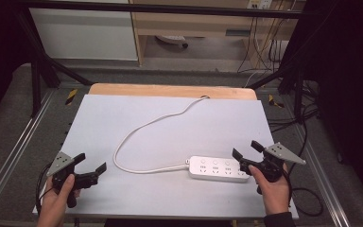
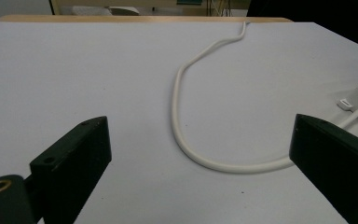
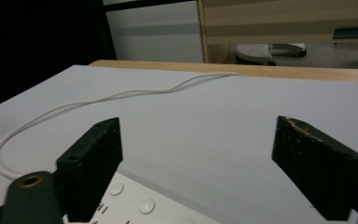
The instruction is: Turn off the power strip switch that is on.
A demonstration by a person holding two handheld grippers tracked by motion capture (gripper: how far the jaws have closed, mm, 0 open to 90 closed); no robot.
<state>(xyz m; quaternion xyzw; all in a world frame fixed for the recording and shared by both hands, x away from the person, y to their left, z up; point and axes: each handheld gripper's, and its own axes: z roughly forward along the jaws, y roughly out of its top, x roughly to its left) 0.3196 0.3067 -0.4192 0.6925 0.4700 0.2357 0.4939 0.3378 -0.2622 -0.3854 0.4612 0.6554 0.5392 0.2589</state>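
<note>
Item: white power strip [image 1: 219, 169] at five o'clock on the table [image 1: 123, 118], cord [image 1: 137, 137] looping toward twelve. Left gripper [image 1: 92, 173] and right gripper [image 1: 247, 152]: both spread, empty. Step, by my guess: approach; next, the right closes on the strip.

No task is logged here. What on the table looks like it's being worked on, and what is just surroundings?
Likely in play:
power strip
its white cord
right gripper, open beside the strip
left gripper, open

Surroundings:
white table mat
wooden table edge
floor cables
</note>
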